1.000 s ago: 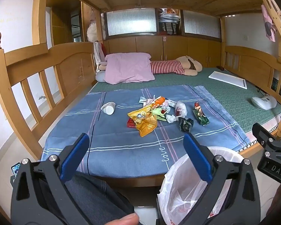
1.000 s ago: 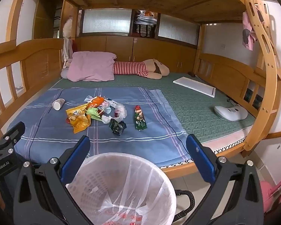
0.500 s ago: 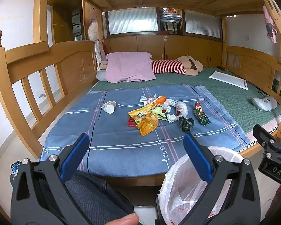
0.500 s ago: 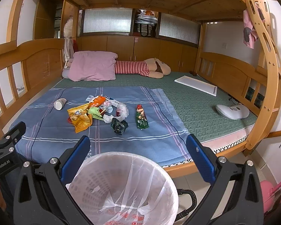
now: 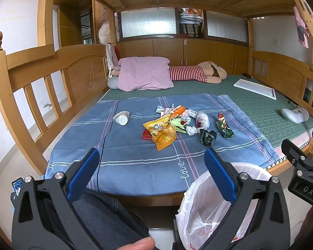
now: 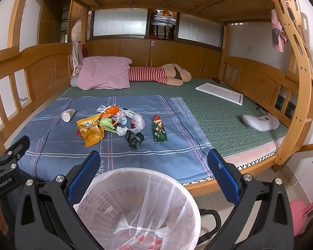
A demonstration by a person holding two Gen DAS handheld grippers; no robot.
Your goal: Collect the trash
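On the blue plaid sheet (image 6: 123,152) covering the near part of the bunk bed, the trash lies in one loose cluster. The yellow snack bag (image 6: 90,132) is at its left edge, with an orange wrapper (image 6: 109,112) behind it and a light-green wrapper (image 6: 108,123) touching its right side. A crumpled white tissue (image 6: 121,130) and a clear plastic bag (image 6: 138,121) sit at the centre. The dark green crumpled wrapper (image 6: 134,138) lies nearest to me, and the long green-and-red snack packet (image 6: 159,129) lies just right of the cluster, apart from it. A white paper cup (image 6: 68,115) lies on its side, well left of the rest.

The white waste bin (image 6: 135,206), lined with a clear bag, stands on the floor against the bed edge, directly below my right gripper (image 6: 153,171). Its jaws are spread wide and hold nothing. My left gripper (image 5: 152,170) is also spread wide and unloaded, positioned above my jeans-covered leg (image 5: 106,214).

Farther back lie a pink pillow (image 6: 104,75) and a striped plush toy (image 6: 156,75).
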